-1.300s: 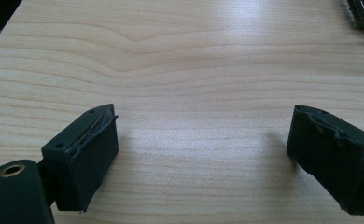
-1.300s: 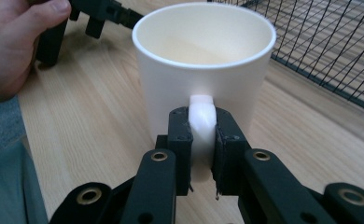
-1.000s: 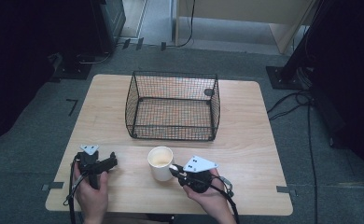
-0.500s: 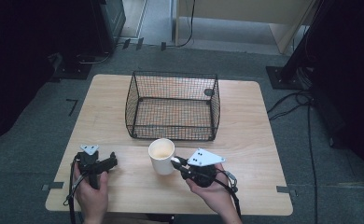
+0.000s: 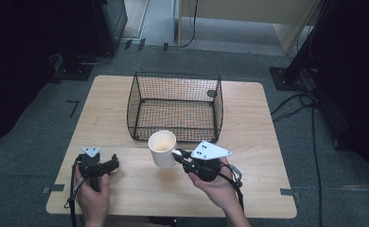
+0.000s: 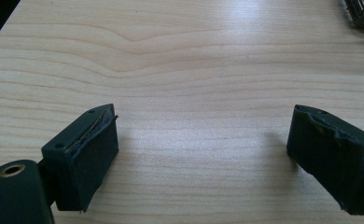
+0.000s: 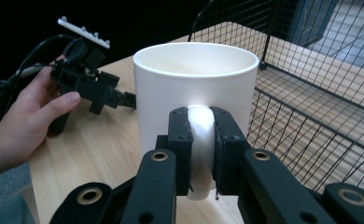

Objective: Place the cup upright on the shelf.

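Note:
A white mug (image 5: 162,148) (image 7: 196,88) hangs upright above the table, just in front of the black wire basket (image 5: 175,107). My right gripper (image 5: 179,155) (image 7: 201,140) is shut on the mug's handle, both pads pressed against it. The mug looks empty. My left gripper (image 5: 112,165) (image 6: 203,154) rests low over the bare wood at the front left, jaws wide open with nothing between them. In the right gripper view the person's left hand (image 7: 28,116) holds the left gripper beyond the mug.
The wooden table (image 5: 267,142) carries the basket at its middle back; a small dark round thing (image 5: 211,93) sits at the basket's far right corner. Dark equipment and cables lie on the floor around the table. A basket corner (image 6: 363,13) shows at the top right of the left gripper view.
My right gripper has lifted the mug off the table and carried it slightly toward the basket. The left gripper has stayed where it was.

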Demonstrator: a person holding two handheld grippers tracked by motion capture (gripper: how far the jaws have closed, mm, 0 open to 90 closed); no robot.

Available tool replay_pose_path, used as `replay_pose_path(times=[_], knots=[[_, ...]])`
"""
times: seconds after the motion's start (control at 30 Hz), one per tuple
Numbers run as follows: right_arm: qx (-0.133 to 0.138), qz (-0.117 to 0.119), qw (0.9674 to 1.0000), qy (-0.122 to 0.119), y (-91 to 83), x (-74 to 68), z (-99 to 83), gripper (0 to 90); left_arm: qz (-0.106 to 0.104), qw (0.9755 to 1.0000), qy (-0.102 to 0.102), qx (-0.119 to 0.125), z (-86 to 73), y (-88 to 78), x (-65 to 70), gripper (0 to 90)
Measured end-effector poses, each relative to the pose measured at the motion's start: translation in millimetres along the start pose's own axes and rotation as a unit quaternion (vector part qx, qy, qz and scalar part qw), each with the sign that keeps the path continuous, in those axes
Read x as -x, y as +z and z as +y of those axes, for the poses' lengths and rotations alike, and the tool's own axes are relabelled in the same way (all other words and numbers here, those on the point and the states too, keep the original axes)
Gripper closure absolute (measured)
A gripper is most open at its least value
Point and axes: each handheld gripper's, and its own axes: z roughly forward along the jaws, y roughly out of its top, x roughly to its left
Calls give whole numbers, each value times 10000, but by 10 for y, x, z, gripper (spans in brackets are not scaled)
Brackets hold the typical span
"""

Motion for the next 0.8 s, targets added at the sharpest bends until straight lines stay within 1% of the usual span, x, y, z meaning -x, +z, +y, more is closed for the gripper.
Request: replay_pose_path(times=[0.37, 0.5, 0.8], knots=[[162, -62, 9998, -80, -6, 73, 209, 806, 2, 10000, -4, 8, 0, 1, 0, 91], [231, -82, 9997, -65, -3, 110, 278, 806, 1, 10000, -6, 7, 0, 1, 1, 91], [320, -218, 9992, -91, 18, 220, 430, 806, 1, 10000, -5, 8, 0, 1, 0, 91]])
